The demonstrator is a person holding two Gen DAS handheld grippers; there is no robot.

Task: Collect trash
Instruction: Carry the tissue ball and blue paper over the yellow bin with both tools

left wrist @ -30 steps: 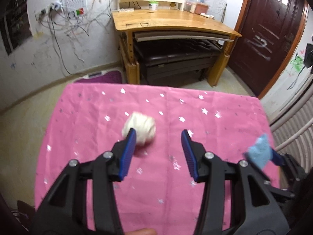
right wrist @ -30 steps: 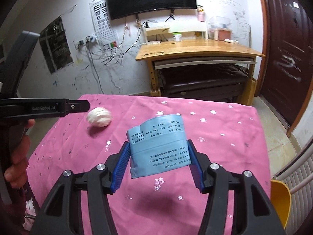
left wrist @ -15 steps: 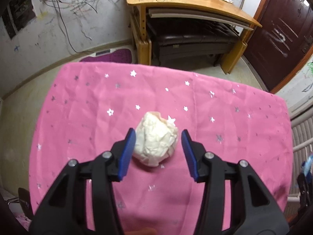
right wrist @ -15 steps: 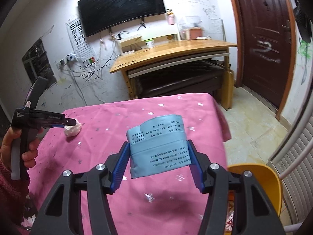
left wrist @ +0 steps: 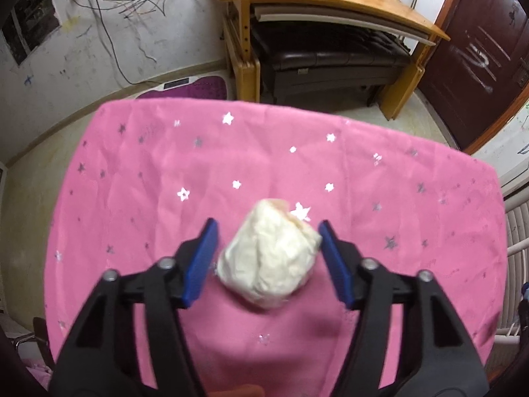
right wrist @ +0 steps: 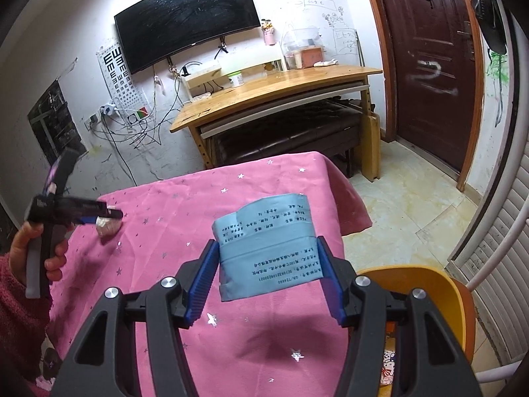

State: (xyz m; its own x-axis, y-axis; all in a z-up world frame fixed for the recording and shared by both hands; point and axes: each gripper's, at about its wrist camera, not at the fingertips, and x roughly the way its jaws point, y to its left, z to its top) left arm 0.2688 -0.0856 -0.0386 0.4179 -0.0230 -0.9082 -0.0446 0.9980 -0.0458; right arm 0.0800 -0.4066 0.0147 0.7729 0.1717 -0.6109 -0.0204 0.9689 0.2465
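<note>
A crumpled white paper ball lies on the pink star-patterned tablecloth. My left gripper is open with its blue pads on either side of the ball, a small gap on each side. In the right wrist view the left gripper and the ball show at the table's left. My right gripper is shut on a light blue printed paper packet and holds it above the table's right part.
A yellow-orange bin stands at the table's right side below my right gripper. A wooden desk with a dark bench under it stands beyond the table. A brown door is at the right.
My left gripper has moved down and forward so the paper ball now sits between its pads. My right gripper has carried the blue packet to the right, toward the yellow bin.
</note>
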